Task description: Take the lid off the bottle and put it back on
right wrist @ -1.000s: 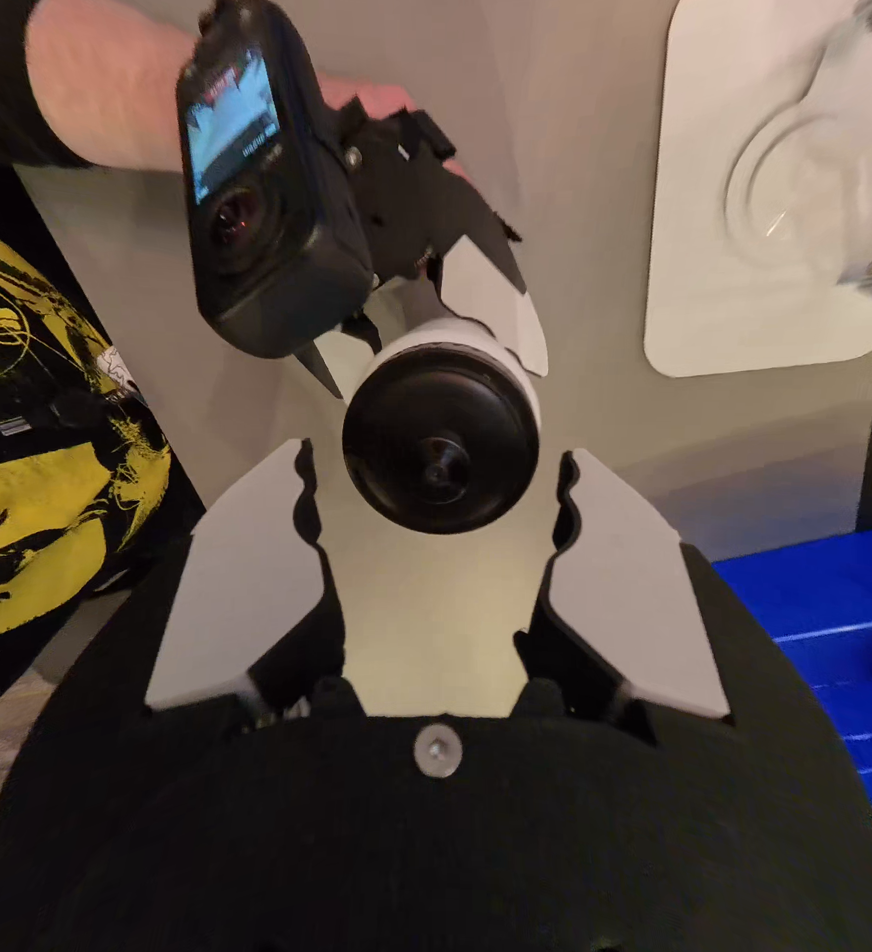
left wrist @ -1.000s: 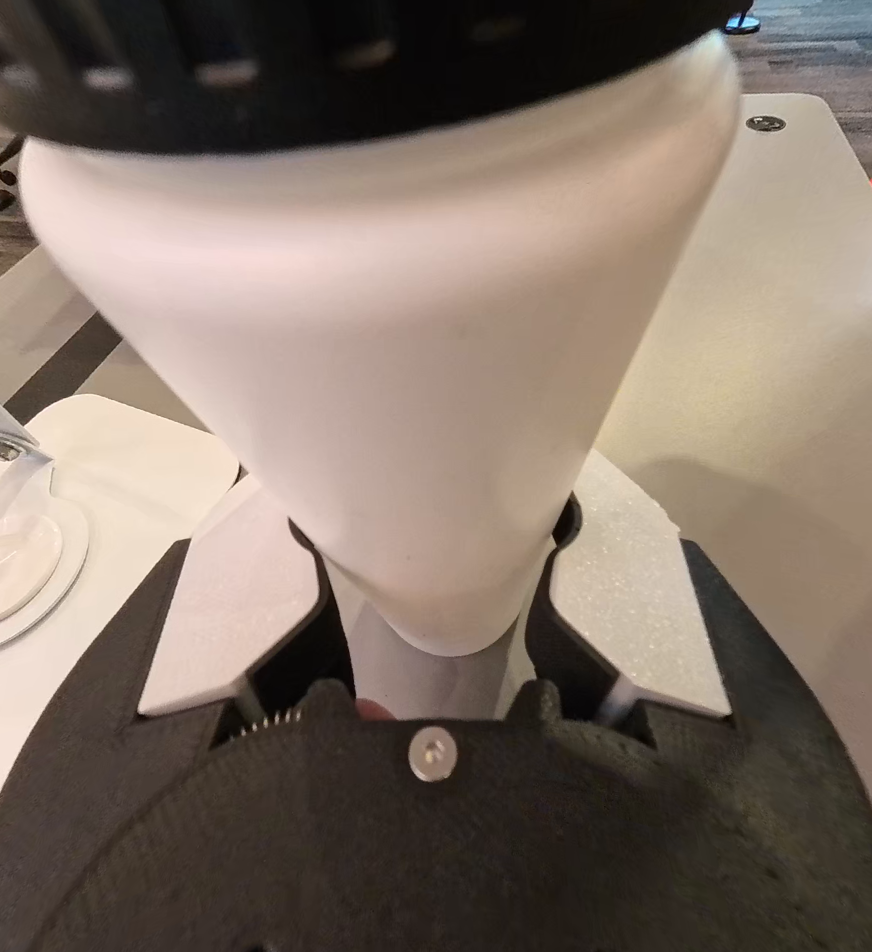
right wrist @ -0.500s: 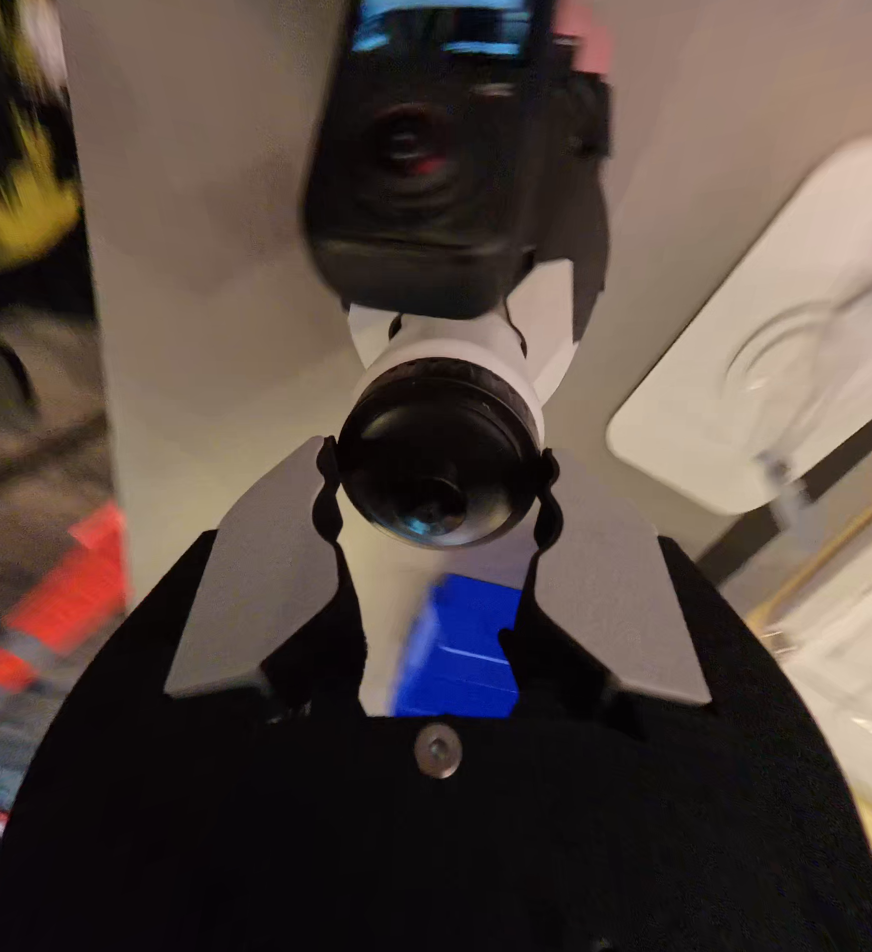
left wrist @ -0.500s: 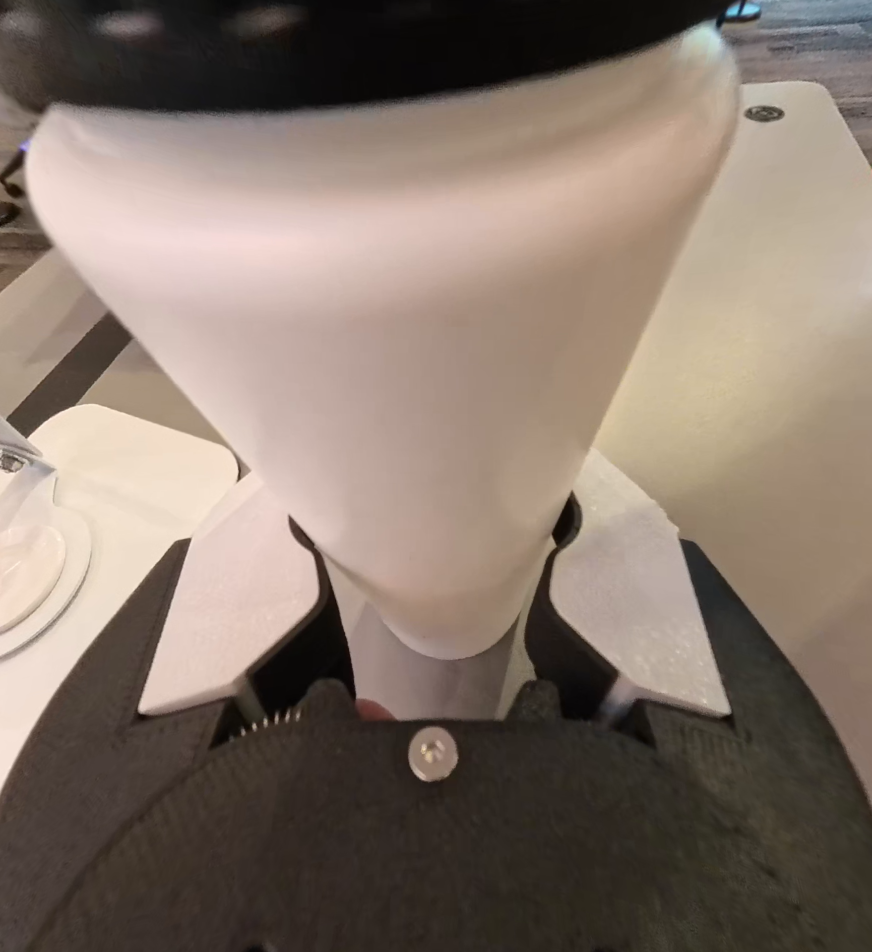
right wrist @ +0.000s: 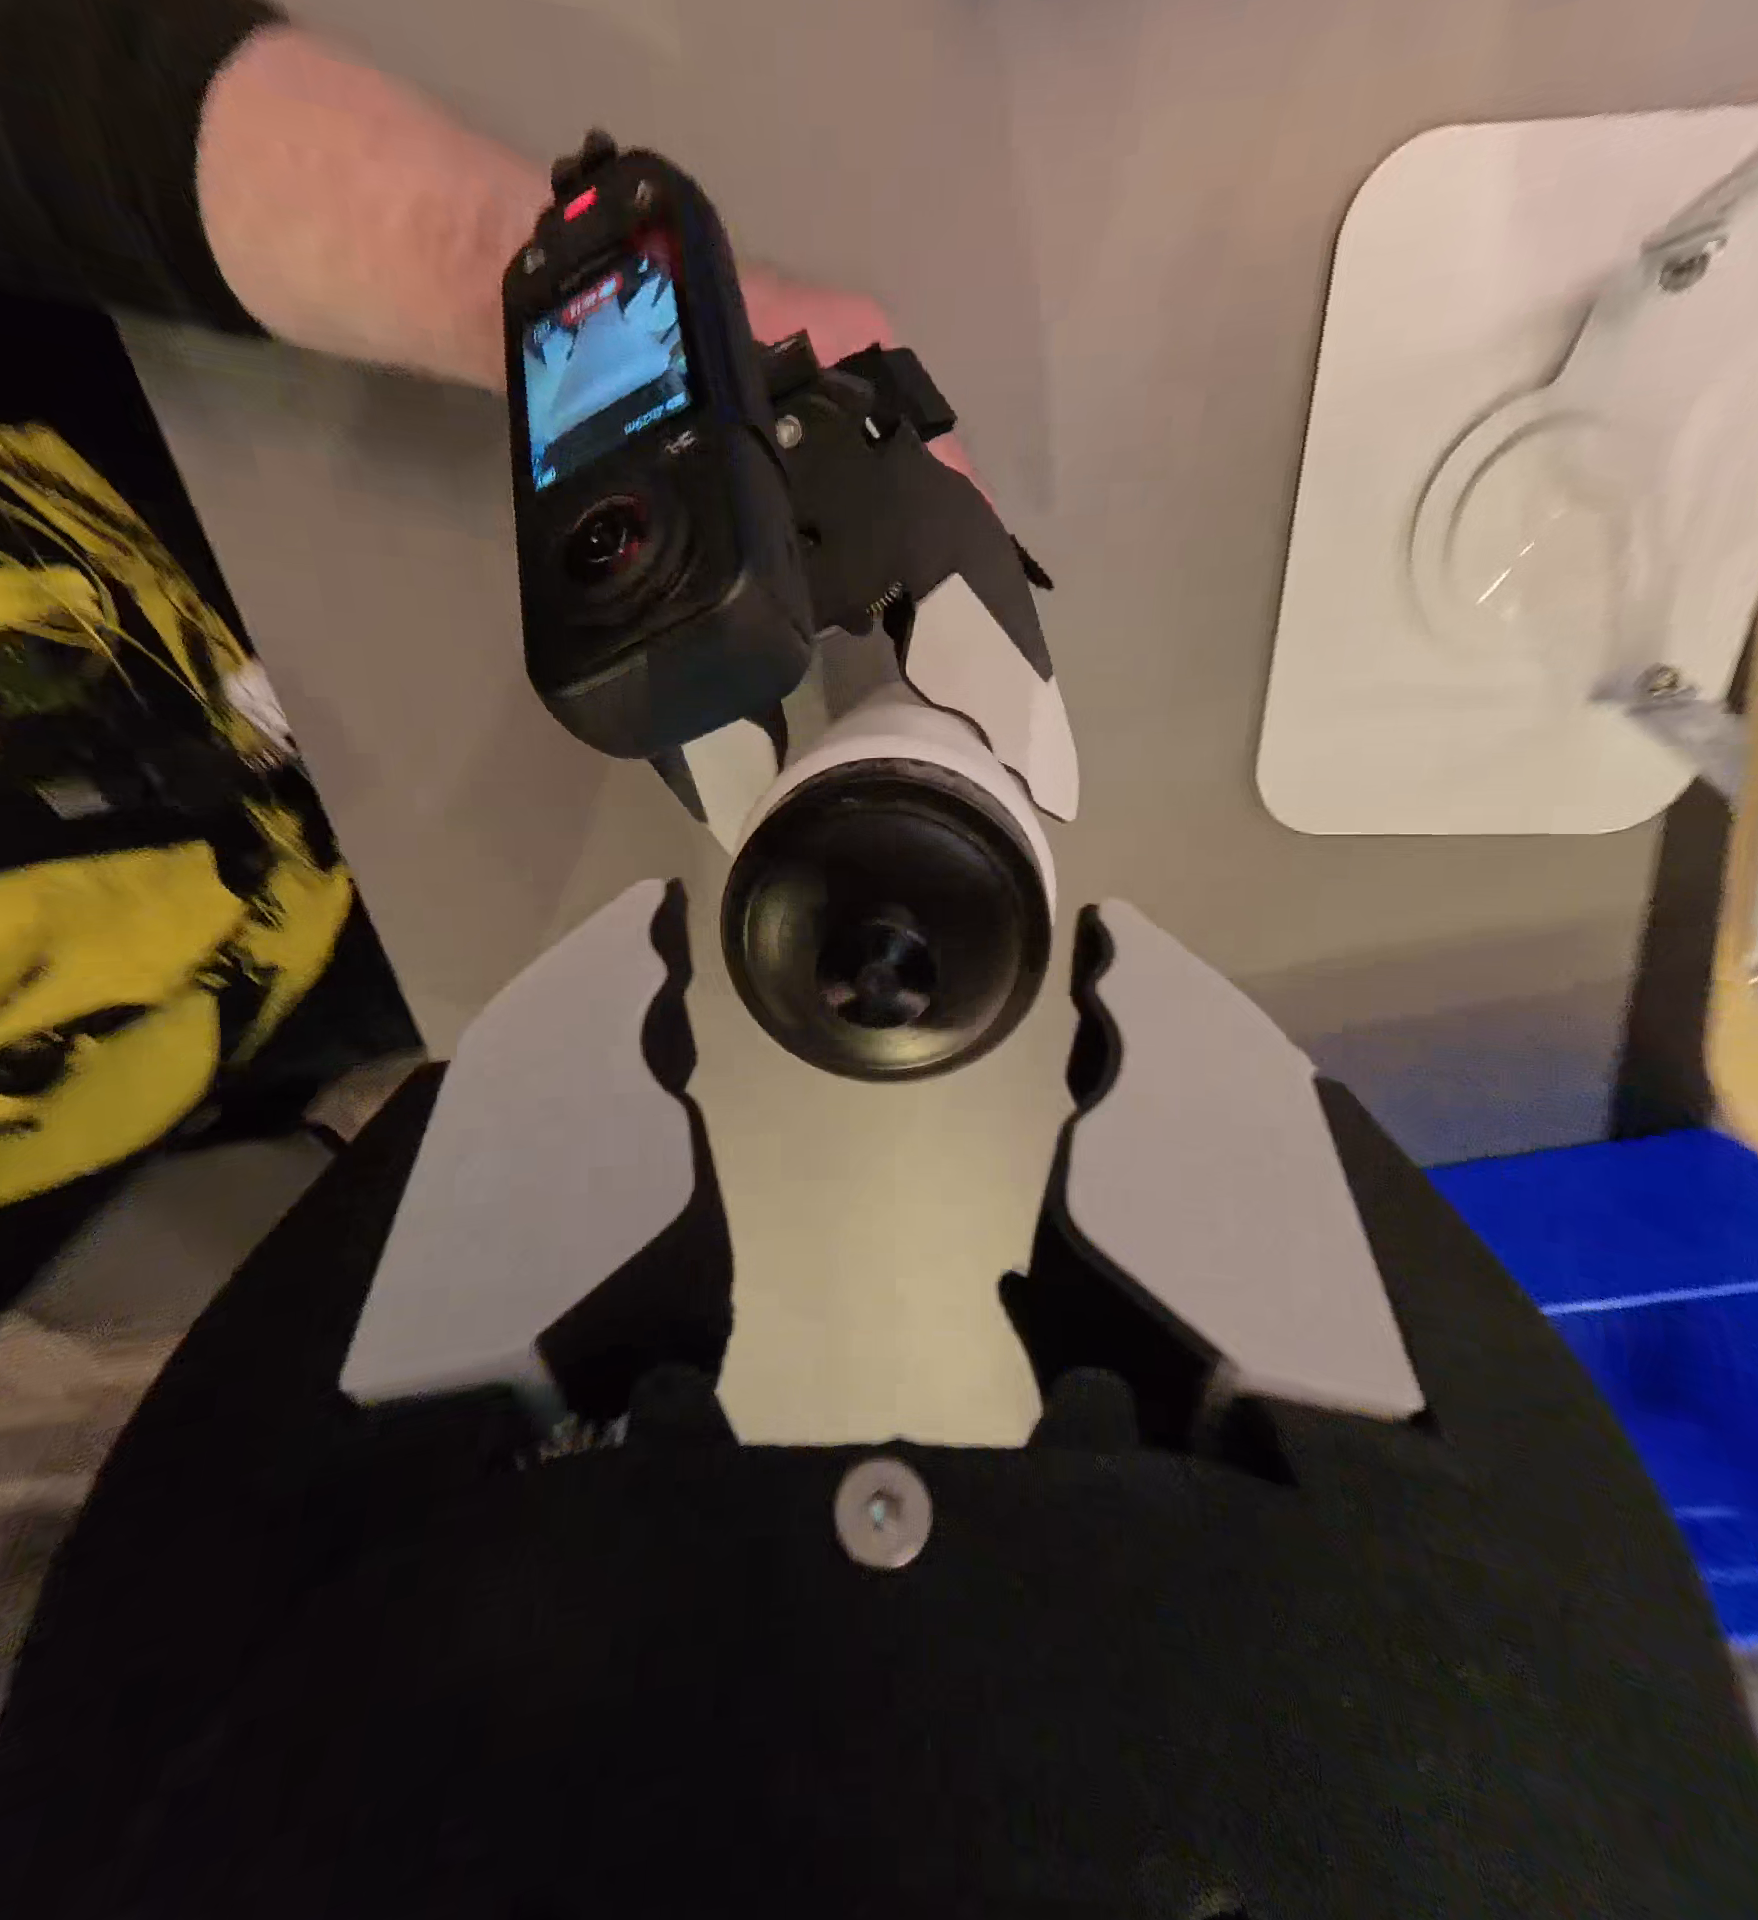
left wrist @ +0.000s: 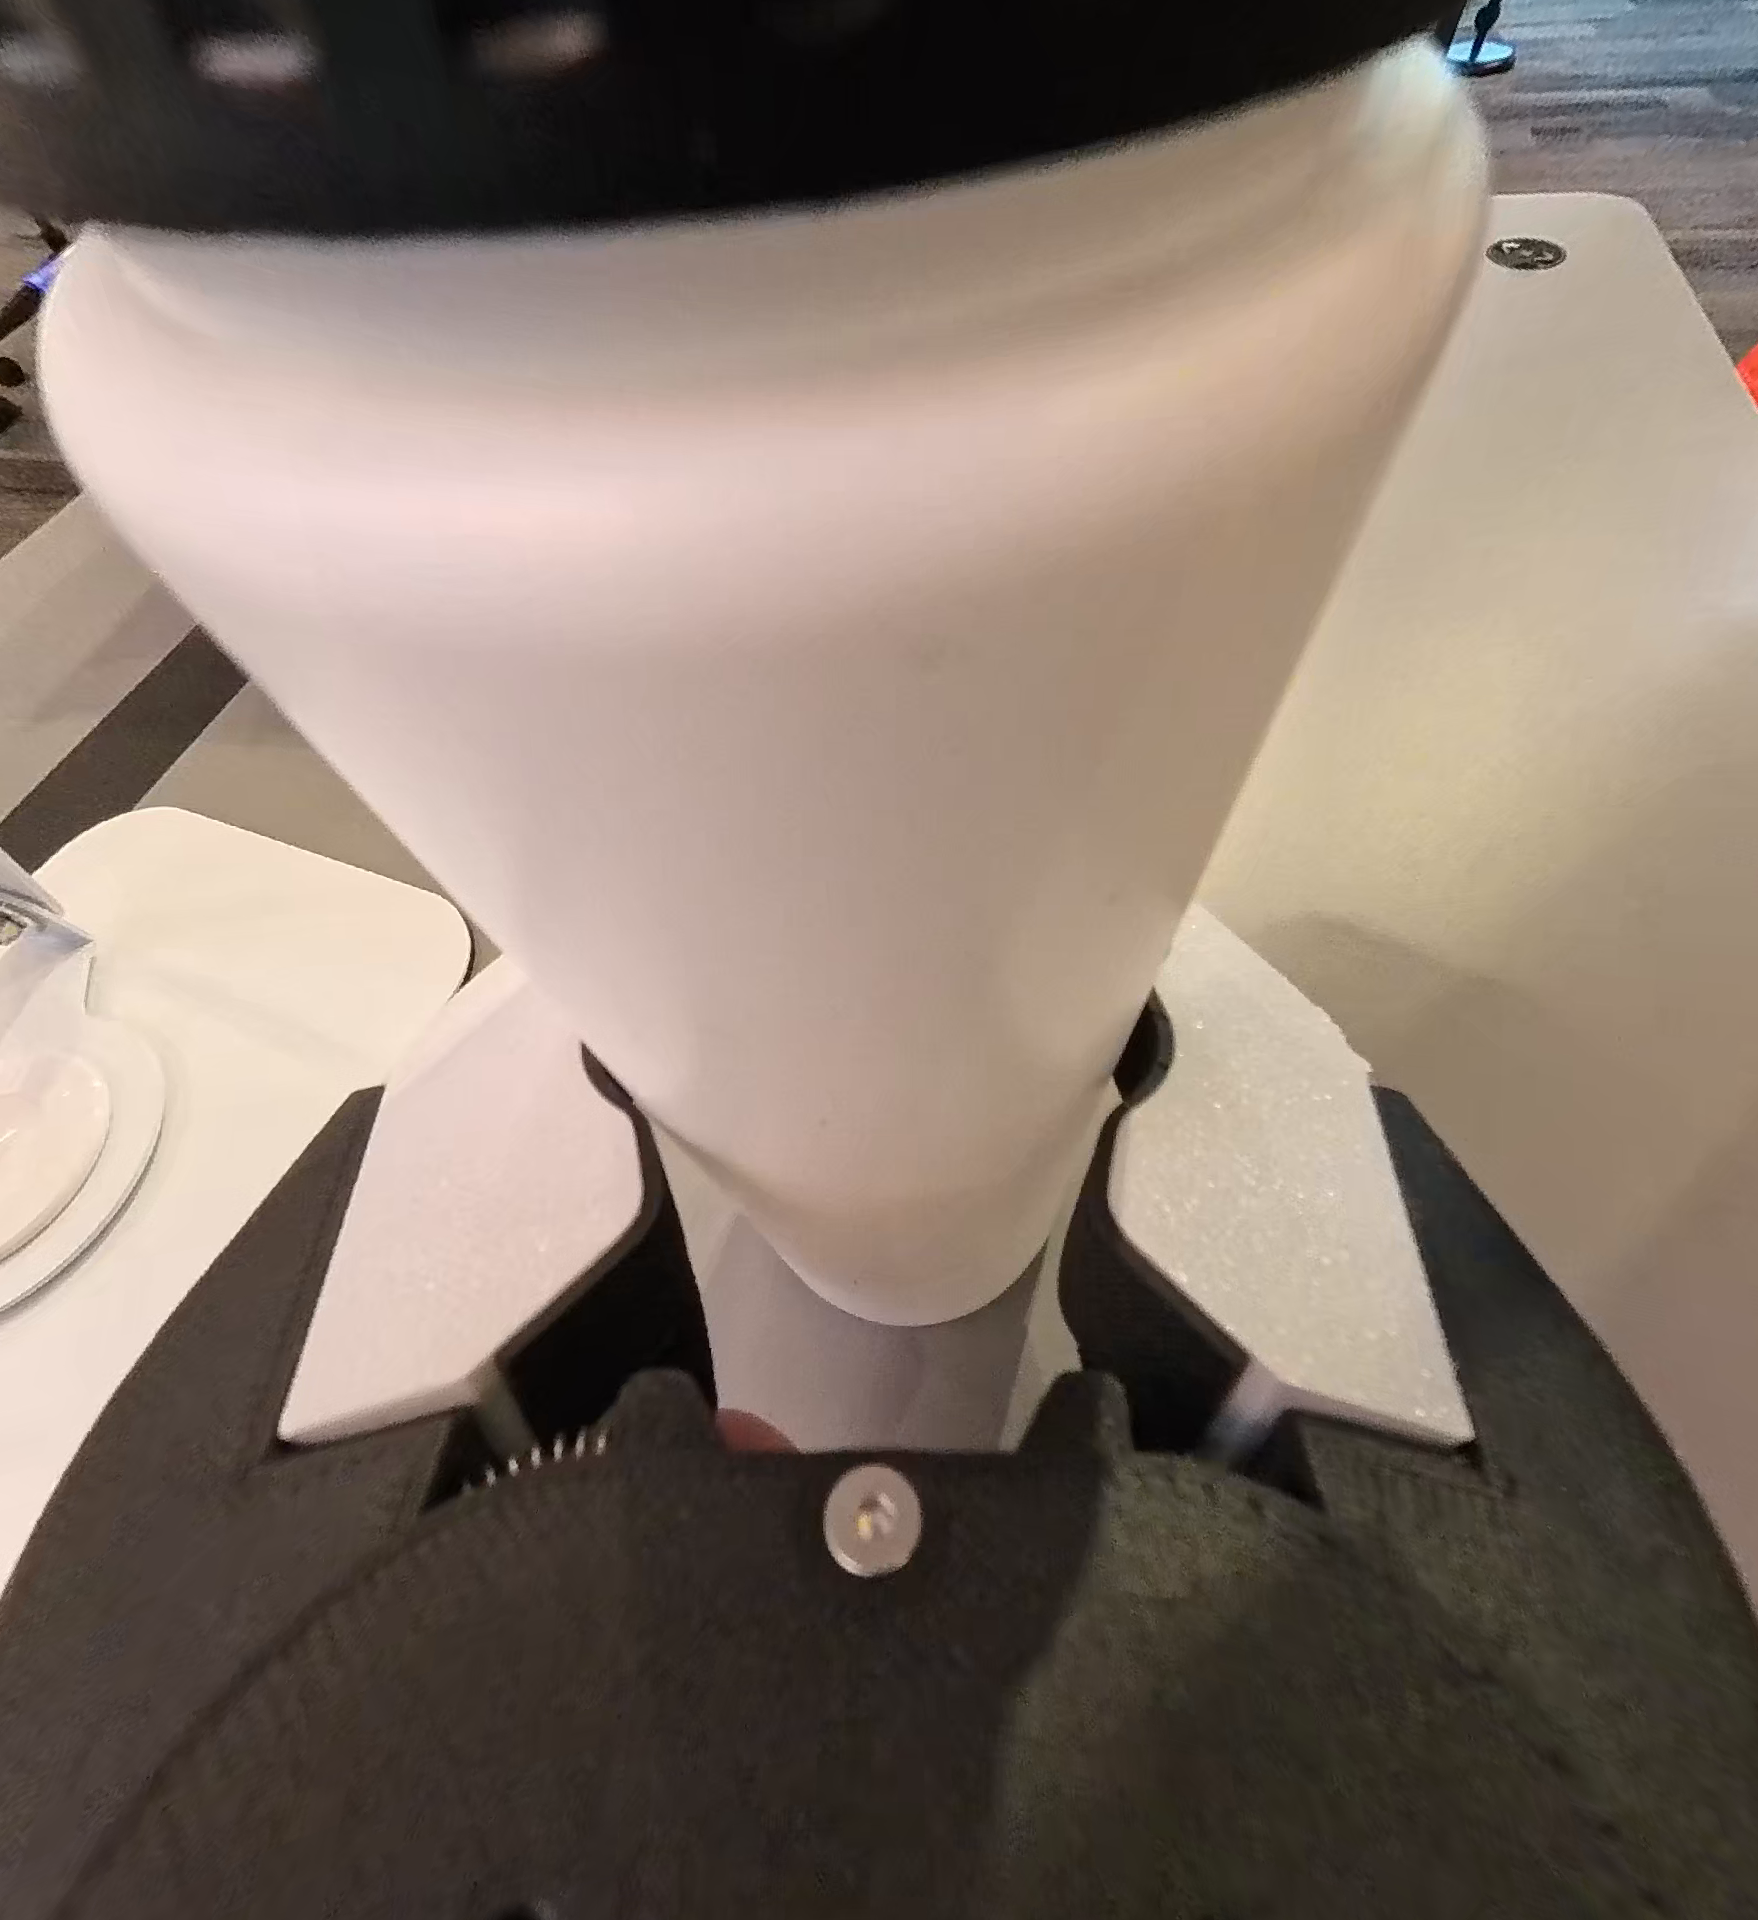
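Note:
A white bottle (left wrist: 750,623) with a black lid (left wrist: 646,104) on its top fills the left wrist view. My left gripper (left wrist: 875,1039) is shut on the bottle near its bottom end and holds it above the table. In the right wrist view I look straight down onto the lid (right wrist: 885,935). My right gripper (right wrist: 880,925) is open, with one finger on each side of the lid and a small gap on both sides. The left gripper (right wrist: 890,748) and the bottle body (right wrist: 916,727) show behind the lid.
A white base plate with a clear stand (left wrist: 179,1039) lies on the pale table (left wrist: 1477,727) to the left; it also shows in the right wrist view (right wrist: 1477,520). A blue bin (right wrist: 1633,1299) is at the lower right. A person's forearm (right wrist: 355,239) holds the left gripper and its camera (right wrist: 646,468).
One second ago my right gripper was open at the lid. Half a second ago it was shut on the lid and turned. Now it has let go and turned back. The left gripper keeps its hold.

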The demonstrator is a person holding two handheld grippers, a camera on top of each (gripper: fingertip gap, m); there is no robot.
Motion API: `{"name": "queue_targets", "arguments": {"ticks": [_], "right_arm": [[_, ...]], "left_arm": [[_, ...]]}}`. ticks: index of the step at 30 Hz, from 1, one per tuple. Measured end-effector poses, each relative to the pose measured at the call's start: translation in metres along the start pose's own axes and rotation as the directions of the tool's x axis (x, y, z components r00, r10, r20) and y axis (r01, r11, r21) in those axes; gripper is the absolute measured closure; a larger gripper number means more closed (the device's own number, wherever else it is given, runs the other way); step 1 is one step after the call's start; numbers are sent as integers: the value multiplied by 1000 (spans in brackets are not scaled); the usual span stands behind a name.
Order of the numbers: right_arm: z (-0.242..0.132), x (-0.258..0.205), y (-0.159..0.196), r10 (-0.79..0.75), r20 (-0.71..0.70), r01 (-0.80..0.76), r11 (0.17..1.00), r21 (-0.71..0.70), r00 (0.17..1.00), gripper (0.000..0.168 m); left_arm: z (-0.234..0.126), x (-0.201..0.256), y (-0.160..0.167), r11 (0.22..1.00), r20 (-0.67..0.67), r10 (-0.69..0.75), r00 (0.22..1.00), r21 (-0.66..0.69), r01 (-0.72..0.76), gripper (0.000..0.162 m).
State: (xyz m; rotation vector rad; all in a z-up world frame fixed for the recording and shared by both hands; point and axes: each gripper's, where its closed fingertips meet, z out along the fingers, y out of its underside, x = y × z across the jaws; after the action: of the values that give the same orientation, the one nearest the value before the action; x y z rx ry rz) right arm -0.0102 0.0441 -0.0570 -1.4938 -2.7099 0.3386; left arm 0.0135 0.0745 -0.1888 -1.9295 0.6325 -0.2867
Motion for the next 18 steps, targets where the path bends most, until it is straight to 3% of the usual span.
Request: {"name": "queue_targets", "arguments": {"ticks": [6,11,15,18], "right_arm": [[23,2,17,83,-10,-83,995,-56,997,81],[27,1,12,65,37,-63,997,-37,997,94],[26,-2,18,-164,59,171,976,-133,985,94],[23,-4,25,-537,105,542,788,-291,837,94]], "left_arm": [[0,0,0,1000,1,1,1000,-1,-1,71],[0,0,0,1000,-1,-4,1000,0,4,71],[0,1,-1,1000,-1,7,1000,0,-7,71],[1,4,-2,999,3,32,999,-1,-32,71]]}}
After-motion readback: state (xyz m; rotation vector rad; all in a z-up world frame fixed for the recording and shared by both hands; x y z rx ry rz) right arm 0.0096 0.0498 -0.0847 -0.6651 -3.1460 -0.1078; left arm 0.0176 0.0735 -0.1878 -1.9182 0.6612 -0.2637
